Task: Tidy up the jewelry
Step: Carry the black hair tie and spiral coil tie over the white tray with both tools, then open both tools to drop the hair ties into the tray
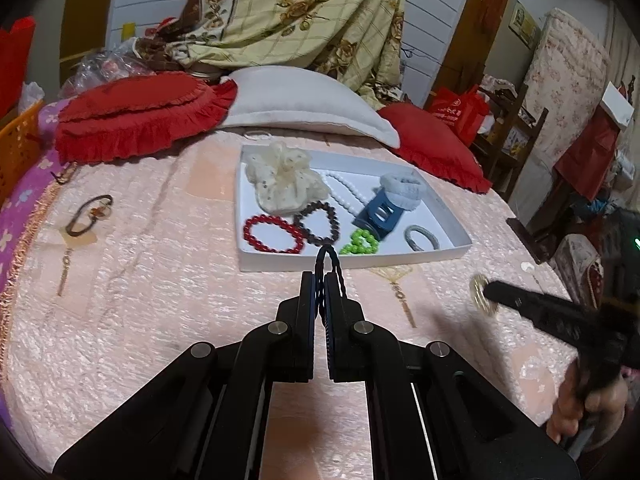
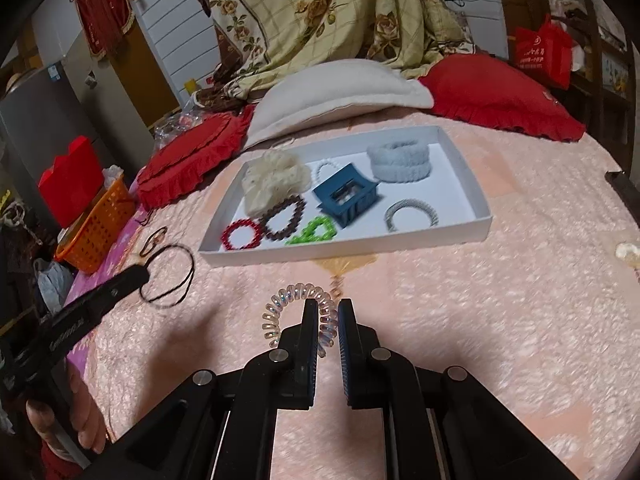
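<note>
A white tray (image 1: pixel 440 250) lies on the pink bedspread and holds a cream scrunchie (image 1: pixel 284 180), red (image 1: pixel 272 234), dark brown (image 1: pixel 318 222) and green (image 1: pixel 360 242) bead bracelets, a white bead strand (image 1: pixel 346 192), a blue claw clip (image 1: pixel 378 214), a pale blue scrunchie (image 1: pixel 404 190) and a grey hair tie (image 1: pixel 420 238). My left gripper (image 1: pixel 320 280) is shut on a thin black hair tie (image 1: pixel 330 258), just short of the tray's near edge. My right gripper (image 2: pixel 329 308) is shut on a clear spiral hair tie (image 2: pixel 296 300) above the bedspread. The tray (image 2: pixel 476 184) also shows in the right wrist view.
A dark bracelet (image 1: pixel 90 216) lies on the bedspread at the left. Red cushions (image 1: pixel 140 116) and a white pillow (image 1: pixel 304 102) sit behind the tray. An orange basket (image 2: pixel 96 228) stands at the bed's left edge. A small pale item (image 2: pixel 628 252) lies at the right.
</note>
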`<state>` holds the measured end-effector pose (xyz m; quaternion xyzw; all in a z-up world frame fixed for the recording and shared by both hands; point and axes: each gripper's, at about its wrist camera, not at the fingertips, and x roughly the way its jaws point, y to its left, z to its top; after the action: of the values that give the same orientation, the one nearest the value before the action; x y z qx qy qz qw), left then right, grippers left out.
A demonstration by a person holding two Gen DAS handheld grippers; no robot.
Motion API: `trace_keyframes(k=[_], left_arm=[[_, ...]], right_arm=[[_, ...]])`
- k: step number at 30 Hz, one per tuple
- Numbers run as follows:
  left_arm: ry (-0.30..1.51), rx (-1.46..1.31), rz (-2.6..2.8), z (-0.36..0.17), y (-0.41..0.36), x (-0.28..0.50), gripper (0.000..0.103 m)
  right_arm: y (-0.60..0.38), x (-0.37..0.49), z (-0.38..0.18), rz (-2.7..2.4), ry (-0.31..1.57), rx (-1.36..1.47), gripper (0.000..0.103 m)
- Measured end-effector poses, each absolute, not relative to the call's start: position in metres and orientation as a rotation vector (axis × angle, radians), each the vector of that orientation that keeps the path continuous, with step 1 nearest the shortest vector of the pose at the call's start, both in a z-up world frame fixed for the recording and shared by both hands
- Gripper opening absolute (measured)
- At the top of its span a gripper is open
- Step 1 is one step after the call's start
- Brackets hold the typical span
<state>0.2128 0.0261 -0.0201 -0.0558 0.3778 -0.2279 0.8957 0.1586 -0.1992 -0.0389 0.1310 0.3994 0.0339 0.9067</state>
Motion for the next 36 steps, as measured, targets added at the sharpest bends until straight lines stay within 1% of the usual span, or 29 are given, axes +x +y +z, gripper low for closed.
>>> trace_keyframes(k=[5,11,16,19,25,31,33,34,35,36], left_arm=[[0.796,-0.114,-0.526,-0.011,0.006,0.214,0.003],[0.833,-0.084,-0.599,-0.006,-0.048,0.236,0.003],[0.874,-0.018,-0.625,-0.021,-0.11,0.264,0.003],[0.895,0.027,-0.614,-0.032,-0.135,0.279,0.003],[0.922,0.083,-0.576,-0.049,-0.162,0.306,0.003],[0.932,0.114,-0.572,-0.061,-0.17,0.309,0.004],[0.932,0.123,-0.573,-0.062,-0.171,0.308,0.007],[0.932,0.128,-0.574,-0.061,-0.171,0.307,0.013],[0.932,0.129,-0.574,-0.061,-0.171,0.306,0.023],[0.929,0.124,-0.571,-0.059,-0.17,0.304,0.029]], right_arm=[[-0.224,0.182,-0.034,0.022,0.813,0.231,0.009],[-0.265,0.225,-0.035,-0.007,0.816,0.249,0.009],[-0.296,0.268,-0.056,-0.003,0.875,0.297,0.009],[-0.306,0.291,-0.069,-0.001,0.903,0.294,0.009],[-0.317,0.321,-0.087,-0.011,0.924,0.268,0.009],[-0.326,0.334,-0.097,0.002,0.942,0.315,0.009],[-0.328,0.334,-0.097,0.008,0.945,0.328,0.009],[-0.327,0.334,-0.097,0.007,0.947,0.324,0.009],[-0.326,0.333,-0.096,0.004,0.948,0.315,0.009],[-0.324,0.333,-0.096,0.0,0.95,0.301,0.009]])
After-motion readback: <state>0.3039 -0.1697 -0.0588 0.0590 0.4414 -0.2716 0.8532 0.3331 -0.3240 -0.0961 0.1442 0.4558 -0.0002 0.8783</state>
